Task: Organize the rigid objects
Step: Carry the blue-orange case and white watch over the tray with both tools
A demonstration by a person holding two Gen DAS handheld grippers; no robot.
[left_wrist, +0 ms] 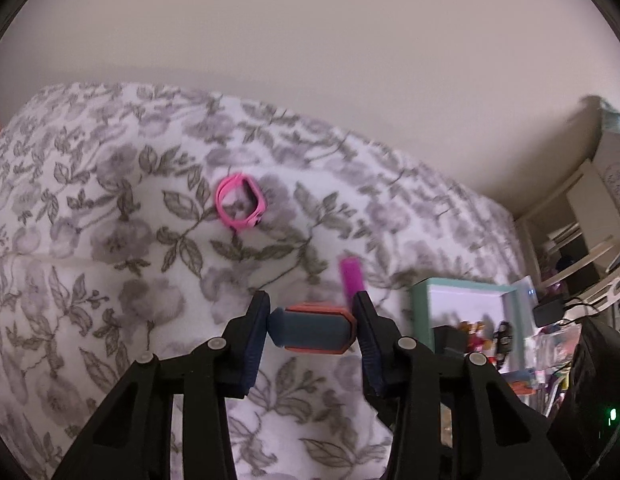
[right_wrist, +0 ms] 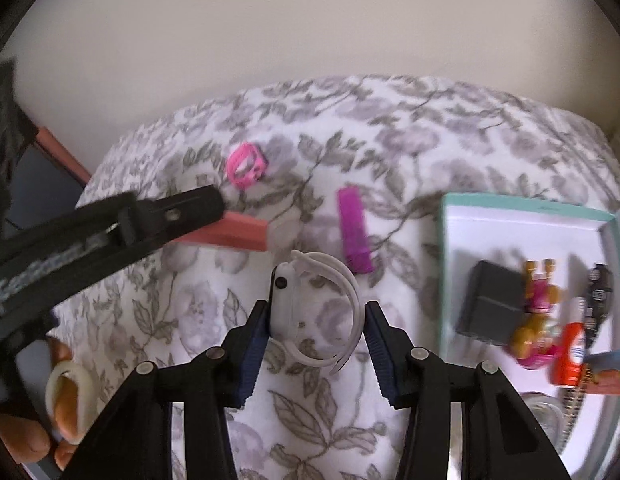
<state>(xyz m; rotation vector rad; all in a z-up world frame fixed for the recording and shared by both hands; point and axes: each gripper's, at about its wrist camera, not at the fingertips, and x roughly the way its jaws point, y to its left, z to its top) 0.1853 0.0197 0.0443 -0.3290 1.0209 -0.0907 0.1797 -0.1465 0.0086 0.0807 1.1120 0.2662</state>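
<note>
My left gripper [left_wrist: 311,330] is shut on a flat orange-edged, dark blue block [left_wrist: 313,330] and holds it over the floral bedspread; it also shows in the right wrist view [right_wrist: 238,232], held by the left gripper [right_wrist: 198,208]. My right gripper [right_wrist: 315,320] is shut on a white smartwatch [right_wrist: 286,300] with its strap looped. A pink smartwatch [left_wrist: 240,204] [right_wrist: 246,166] lies further back on the bed. A purple comb-like bar [left_wrist: 351,276] [right_wrist: 353,230] lies to the right of it.
A teal-rimmed open box [right_wrist: 445,240] [left_wrist: 419,308] sits at the right, holding a black block [right_wrist: 491,300], a pink and gold toy [right_wrist: 537,320], an orange bottle [right_wrist: 569,354] and other small items. Shelves and cables [left_wrist: 569,304] stand beyond the bed. A plain wall is behind.
</note>
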